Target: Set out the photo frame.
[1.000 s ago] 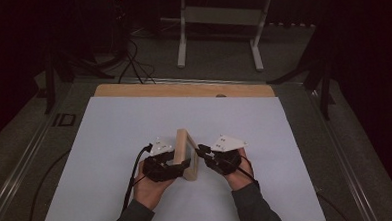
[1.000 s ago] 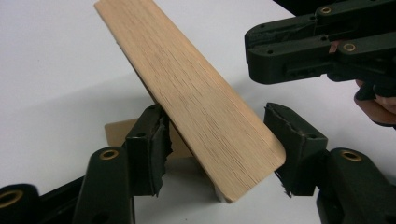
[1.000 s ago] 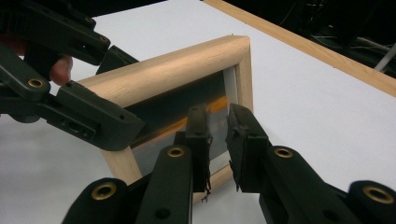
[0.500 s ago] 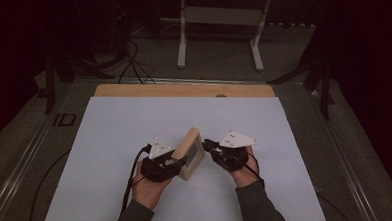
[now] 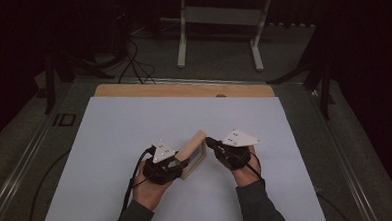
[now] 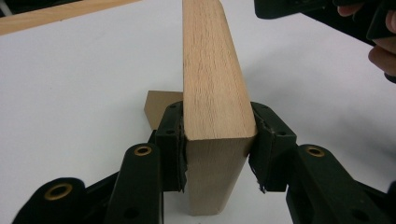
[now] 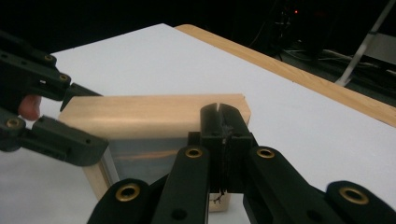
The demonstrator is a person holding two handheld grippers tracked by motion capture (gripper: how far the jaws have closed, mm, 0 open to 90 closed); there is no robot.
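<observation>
Vs. 1 s ago, wooden frame (image 5: 193,151) now swung diagonal near table (image 5: 105,134) centre, left gripper (image 6: 217,140) clamped on its edge, right gripper (image 7: 223,123) pulled off w/ jaws pressed together, empty, so prob. a one-handed reposition now.

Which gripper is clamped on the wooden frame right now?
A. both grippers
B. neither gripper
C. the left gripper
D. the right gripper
C: in the left gripper view the left gripper has its jaws pressed on both sides of the wooden frame, while the right gripper has its jaws closed together in front of the frame with nothing between them.
</observation>
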